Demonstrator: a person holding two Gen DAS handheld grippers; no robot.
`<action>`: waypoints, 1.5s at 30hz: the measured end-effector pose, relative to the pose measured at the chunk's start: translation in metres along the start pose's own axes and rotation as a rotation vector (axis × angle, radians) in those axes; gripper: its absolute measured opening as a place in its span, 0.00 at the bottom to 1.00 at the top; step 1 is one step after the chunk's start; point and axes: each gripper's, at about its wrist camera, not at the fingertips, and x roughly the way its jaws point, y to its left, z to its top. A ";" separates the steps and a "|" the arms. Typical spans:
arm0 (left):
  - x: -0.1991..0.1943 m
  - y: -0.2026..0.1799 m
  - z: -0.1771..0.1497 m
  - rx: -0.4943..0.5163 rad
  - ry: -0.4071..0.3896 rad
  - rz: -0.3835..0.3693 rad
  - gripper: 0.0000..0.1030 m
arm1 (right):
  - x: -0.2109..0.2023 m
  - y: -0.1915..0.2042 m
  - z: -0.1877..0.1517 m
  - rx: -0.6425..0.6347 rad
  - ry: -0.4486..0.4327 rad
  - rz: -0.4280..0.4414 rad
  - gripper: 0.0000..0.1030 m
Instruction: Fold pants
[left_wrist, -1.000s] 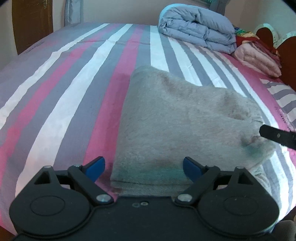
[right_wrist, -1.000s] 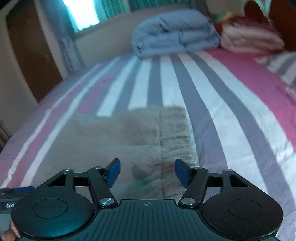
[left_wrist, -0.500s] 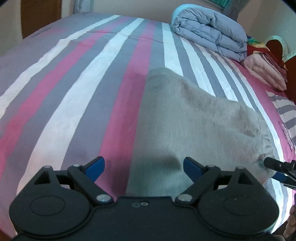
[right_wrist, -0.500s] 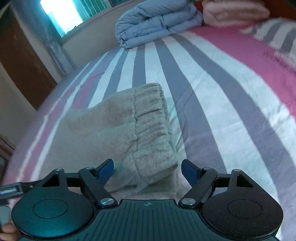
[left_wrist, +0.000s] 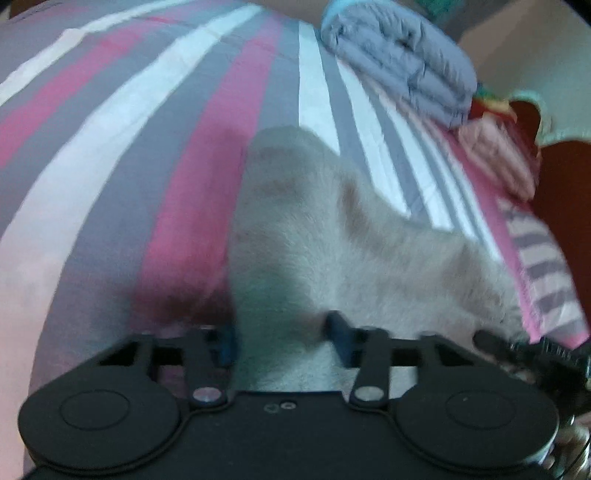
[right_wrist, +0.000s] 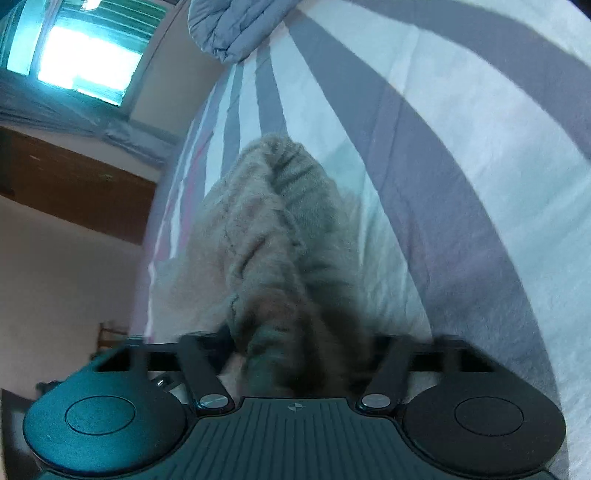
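The grey-beige fleece pants (left_wrist: 314, 229) lie folded on the striped bed, their near edge lifted. My left gripper (left_wrist: 282, 341) is shut on the near edge of the pants; the cloth bulges between the blue pads. My right gripper (right_wrist: 299, 343) is shut on the bunched elastic waistband end of the pants (right_wrist: 273, 236), which rises from the bed toward the camera. The right gripper's tip shows in the left wrist view (left_wrist: 495, 341) at the pants' right corner.
A folded blue-grey duvet (left_wrist: 399, 59) and pink folded blankets (left_wrist: 498, 155) lie at the far side of the bed. The striped bedsheet (left_wrist: 110, 166) spreads left. A window (right_wrist: 85, 62) and a brown wooden door (right_wrist: 66, 181) are at left.
Both grippers have moved forward onto the pants and shut on the near edge. The right gripper has tilted and the cloth is lifted and bunched.
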 end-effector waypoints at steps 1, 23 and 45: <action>-0.006 0.000 0.001 -0.021 -0.023 -0.012 0.15 | -0.004 0.004 0.000 -0.014 -0.010 0.010 0.45; -0.038 -0.006 0.023 0.108 -0.121 0.140 0.33 | 0.006 0.056 0.006 -0.250 -0.107 -0.134 0.68; 0.017 -0.018 0.082 0.152 -0.170 0.188 0.31 | 0.118 0.127 -0.002 -0.735 -0.178 -0.522 0.00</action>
